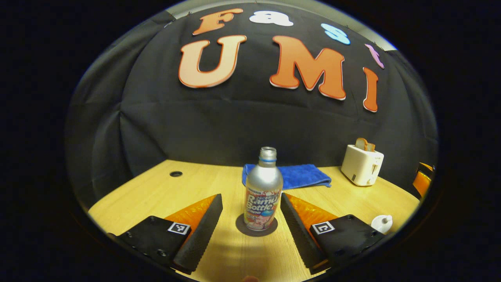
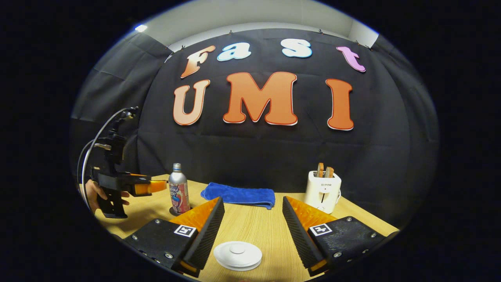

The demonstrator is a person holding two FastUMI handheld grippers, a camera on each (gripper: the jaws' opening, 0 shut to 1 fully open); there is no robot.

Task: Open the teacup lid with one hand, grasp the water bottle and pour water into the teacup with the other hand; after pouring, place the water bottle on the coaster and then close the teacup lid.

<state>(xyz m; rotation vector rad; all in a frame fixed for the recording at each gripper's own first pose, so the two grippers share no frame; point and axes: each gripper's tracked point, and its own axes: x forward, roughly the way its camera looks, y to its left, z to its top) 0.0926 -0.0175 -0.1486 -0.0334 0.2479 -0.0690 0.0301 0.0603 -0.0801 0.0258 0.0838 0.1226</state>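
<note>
Left gripper view: water bottle on coaster; both claws released.

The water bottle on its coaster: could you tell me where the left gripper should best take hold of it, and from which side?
Probably the water bottle is best gripped across its straight silver body, below the narrowing shoulder, coming in level from the front. It stands upright on the coaster, centred ahead of the open left gripper.
</note>
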